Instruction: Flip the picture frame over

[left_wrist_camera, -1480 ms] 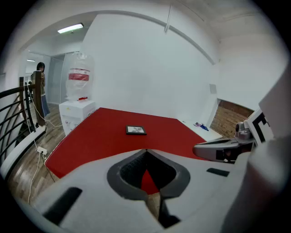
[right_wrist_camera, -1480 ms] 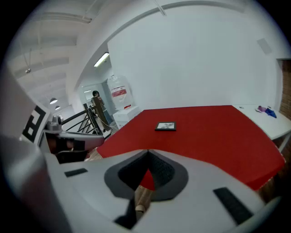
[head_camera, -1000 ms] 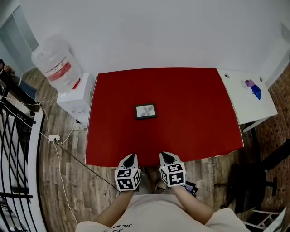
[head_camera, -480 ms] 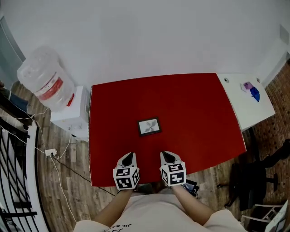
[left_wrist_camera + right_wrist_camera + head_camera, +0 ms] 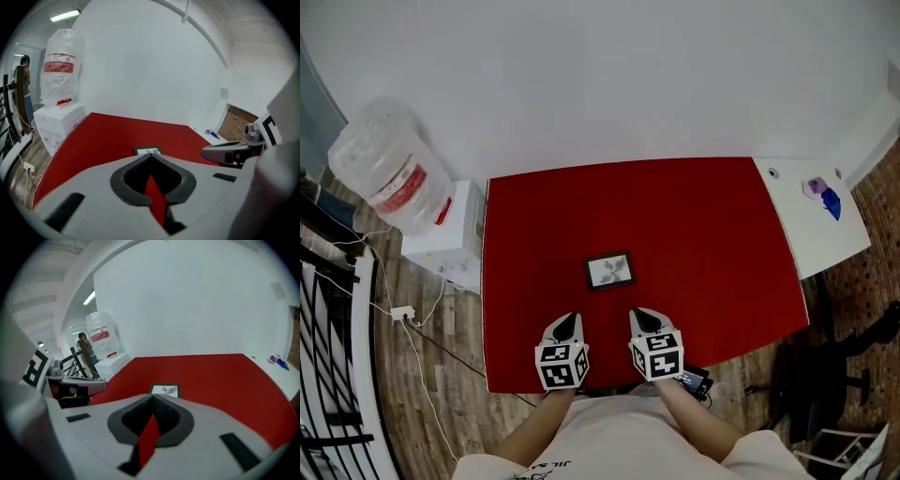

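A small picture frame (image 5: 609,271) with a dark border and a pale picture lies face up on the red table (image 5: 712,234), a little left of its middle. It also shows just past the jaw tips in the left gripper view, picture frame (image 5: 147,150), and in the right gripper view, picture frame (image 5: 165,389). My left gripper (image 5: 569,323) and right gripper (image 5: 641,319) hover side by side over the table's near edge, short of the frame. Both are shut, with nothing between the jaws.
A water dispenser (image 5: 384,173) with a large bottle stands left of the table. A white side table (image 5: 811,220) with small purple and blue items adjoins the right edge. A black railing (image 5: 328,309) and cables run along the wooden floor at left. A person (image 5: 22,79) stands far left.
Both grippers have advanced from in front of the table's near edge to over it, closer to the picture frame. The jaws stayed shut.
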Available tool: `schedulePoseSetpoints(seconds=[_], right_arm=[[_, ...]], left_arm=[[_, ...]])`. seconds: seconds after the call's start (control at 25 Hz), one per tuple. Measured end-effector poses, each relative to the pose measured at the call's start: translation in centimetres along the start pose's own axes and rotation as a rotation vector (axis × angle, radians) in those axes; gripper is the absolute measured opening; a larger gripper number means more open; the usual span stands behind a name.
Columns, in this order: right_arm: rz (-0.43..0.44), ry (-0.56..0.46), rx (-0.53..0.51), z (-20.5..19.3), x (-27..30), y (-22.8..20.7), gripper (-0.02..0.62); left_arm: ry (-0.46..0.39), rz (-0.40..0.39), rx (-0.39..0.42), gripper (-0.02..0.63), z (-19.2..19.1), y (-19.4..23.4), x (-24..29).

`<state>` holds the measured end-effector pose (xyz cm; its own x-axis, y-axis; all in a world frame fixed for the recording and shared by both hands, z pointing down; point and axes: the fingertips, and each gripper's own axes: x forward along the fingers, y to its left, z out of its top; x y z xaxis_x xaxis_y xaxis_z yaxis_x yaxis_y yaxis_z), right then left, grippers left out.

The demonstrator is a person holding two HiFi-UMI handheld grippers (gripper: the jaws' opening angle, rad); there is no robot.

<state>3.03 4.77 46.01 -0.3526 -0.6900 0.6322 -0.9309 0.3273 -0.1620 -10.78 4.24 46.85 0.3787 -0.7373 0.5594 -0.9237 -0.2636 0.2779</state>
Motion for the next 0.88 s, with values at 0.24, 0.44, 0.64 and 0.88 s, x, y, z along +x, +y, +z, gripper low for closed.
schedulePoseSetpoints(seconds=[0.24,0.44,0.64,0.88], right_arm=[[0.026,0.010,-0.014,1.2,1.5,-0.9,0.005],[0.035,0.022,-0.012,1.6,2.7,-1.7,0.005],[0.034,0.035,-0.009,1.8,3.6,-2.5,0.005],[0.017,0.052,0.015,1.3,5.1,-4.1,0.005]], left_arm=[[0.001,0.023,-0.012,0.006,0.8,-0.1,1.5],[0.013,0.038,-0.021,0.006,1.1,0.1,2.6],[0.031,0.037,-0.023,0.006,1.1,0.3,3.9],[0.070,-0.001,0.028,0.008,1.0,-0.7,7.4]])
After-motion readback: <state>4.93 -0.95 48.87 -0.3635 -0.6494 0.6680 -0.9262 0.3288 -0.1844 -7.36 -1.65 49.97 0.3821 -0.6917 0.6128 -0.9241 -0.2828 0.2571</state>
